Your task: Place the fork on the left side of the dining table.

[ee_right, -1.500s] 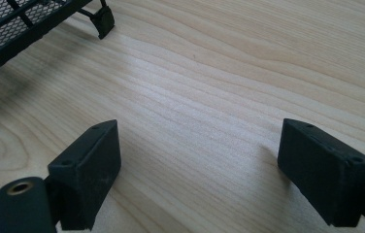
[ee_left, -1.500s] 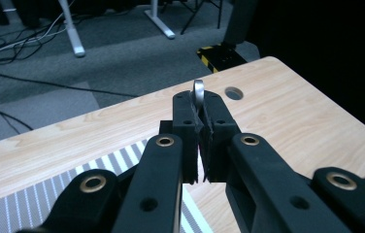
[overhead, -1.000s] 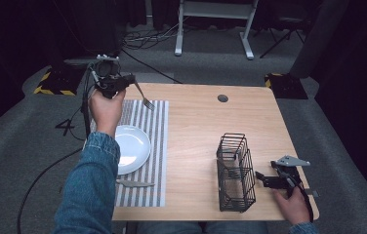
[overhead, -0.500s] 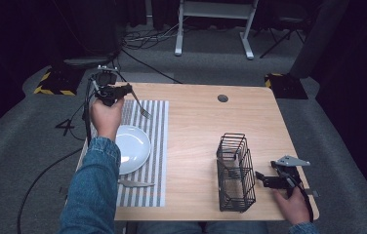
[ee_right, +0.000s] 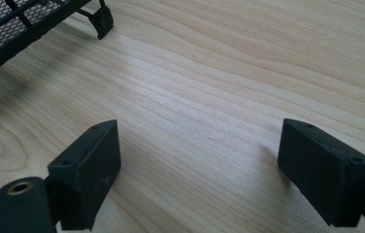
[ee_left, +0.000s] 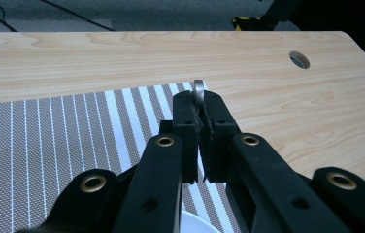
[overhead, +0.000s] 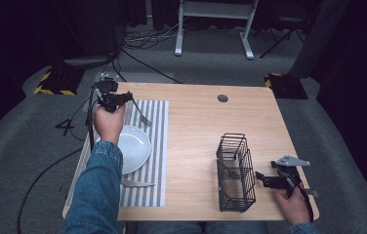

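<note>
My left gripper hangs above the far end of the striped placemat, shut on a metal utensil that slants down to the right towards the mat. In the left gripper view the utensil's rounded end sticks up between the closed jaws of the left gripper. A white plate sits on the mat just below that hand. My right gripper rests open near the table's front right, beside a black wire basket. Nothing but bare wood lies between the jaws of the right gripper.
A second utensil lies on the placemat in front of the plate. The wooden table has a cable hole at the far side. A corner of the basket shows in the right gripper view.
My left gripper has come nearer and lower over the placemat with the utensil still in it. The right gripper has not moved.
</note>
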Demonstrator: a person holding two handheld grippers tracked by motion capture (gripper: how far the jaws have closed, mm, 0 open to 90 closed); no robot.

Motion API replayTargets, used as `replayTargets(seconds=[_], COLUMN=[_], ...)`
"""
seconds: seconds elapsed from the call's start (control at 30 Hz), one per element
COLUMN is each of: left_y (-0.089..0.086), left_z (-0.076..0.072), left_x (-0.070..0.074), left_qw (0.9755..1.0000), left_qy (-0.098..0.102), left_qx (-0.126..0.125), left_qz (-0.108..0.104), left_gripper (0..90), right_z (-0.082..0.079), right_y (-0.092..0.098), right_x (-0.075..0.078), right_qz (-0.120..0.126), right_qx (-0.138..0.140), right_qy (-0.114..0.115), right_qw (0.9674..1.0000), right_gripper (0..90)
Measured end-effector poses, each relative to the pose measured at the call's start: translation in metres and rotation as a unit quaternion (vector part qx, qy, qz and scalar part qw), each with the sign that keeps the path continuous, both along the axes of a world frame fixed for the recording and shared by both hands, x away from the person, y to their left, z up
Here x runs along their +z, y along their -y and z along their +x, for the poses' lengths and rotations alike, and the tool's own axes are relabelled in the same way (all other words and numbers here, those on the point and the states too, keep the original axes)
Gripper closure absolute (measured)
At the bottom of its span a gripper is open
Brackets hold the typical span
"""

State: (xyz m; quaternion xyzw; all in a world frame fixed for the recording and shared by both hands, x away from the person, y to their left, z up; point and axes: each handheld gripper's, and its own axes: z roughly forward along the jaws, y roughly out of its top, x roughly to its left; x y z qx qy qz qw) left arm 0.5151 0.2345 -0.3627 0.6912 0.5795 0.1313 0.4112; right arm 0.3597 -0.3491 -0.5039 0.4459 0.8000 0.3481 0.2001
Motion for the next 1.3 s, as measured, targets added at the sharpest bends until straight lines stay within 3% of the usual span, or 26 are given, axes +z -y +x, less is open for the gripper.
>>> replayTargets(seconds=[0.23, 0.43, 0.67, 0.9, 1.3], left_y=[-0.004, -0.014, -0.026, -0.038, -0.049], left_z=[0.001, 0.006, 0.010, 0.015, 0.017], left_x=[-0.002, -0.008, -0.020, -0.034, -0.053], left_qw=[1.0000, 0.9999, 0.9991, 0.9971, 0.9952], left_qy=[-0.001, -0.009, -0.023, -0.042, -0.061], left_qx=[0.001, 0.012, 0.034, 0.047, 0.057], left_qz=[-0.007, -0.001, 0.013, 0.042, 0.052], left_gripper=[85.7, 69.9, 60.6, 57.0, 55.0], right_z=[0.000, 0.000, 0.000, 0.000, 0.000], right_y=[0.000, 0.000, 0.000, 0.000, 0.000], right_x=[0.000, 0.000, 0.000, 0.000, 0.000], right_qz=[0.000, 0.000, -0.001, -0.001, -0.001], right_qx=[0.000, -0.001, -0.002, -0.005, -0.005], right_qy=[0.000, 0.000, 0.000, 0.000, 0.000], right_qw=[1.0000, 1.0000, 1.0000, 1.0000, 1.0000], right_gripper=[15.7, 15.6, 15.5, 15.5, 15.5])
